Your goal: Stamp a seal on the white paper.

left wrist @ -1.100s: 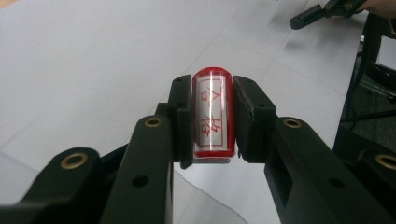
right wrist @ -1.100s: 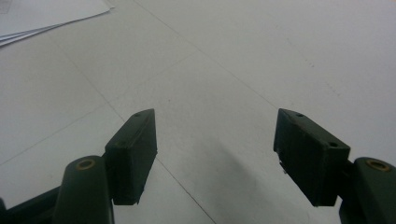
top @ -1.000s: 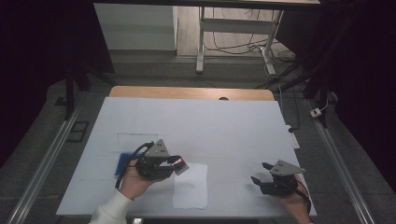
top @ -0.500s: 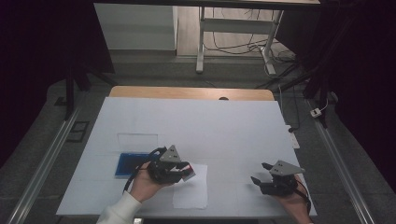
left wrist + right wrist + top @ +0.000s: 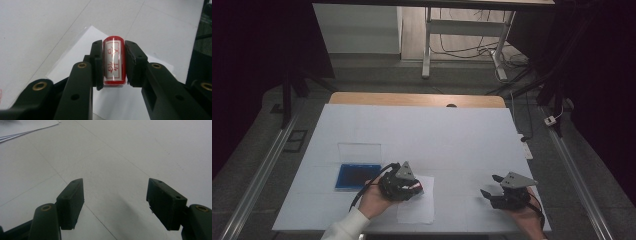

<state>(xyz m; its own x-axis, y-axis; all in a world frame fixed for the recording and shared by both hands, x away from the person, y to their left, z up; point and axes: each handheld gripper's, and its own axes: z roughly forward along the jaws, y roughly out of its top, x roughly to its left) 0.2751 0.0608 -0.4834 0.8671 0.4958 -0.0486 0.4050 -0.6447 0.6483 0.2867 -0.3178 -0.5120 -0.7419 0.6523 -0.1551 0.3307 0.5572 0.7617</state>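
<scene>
Gripping: my left gripper (image 5: 113, 62) has its jaws closed on a red cylindrical stamp with a white label of red characters (image 5: 114, 60), pressed at both sides.
Stamp place: held above the white paper sheet (image 5: 416, 206), which lies on the white-covered worktop (image 5: 437, 135).
Landmark: the sheet lies near the worktop's front edge; my left hand (image 5: 374, 199) comes up just beside its left side.
Ink pad: a blue flat pad in an open clear case (image 5: 354, 175) lies left of the sheet, close by.
Right gripper (image 5: 115, 202): jaws spread wide, nothing between them, low over bare worktop well right of the sheet.
</scene>
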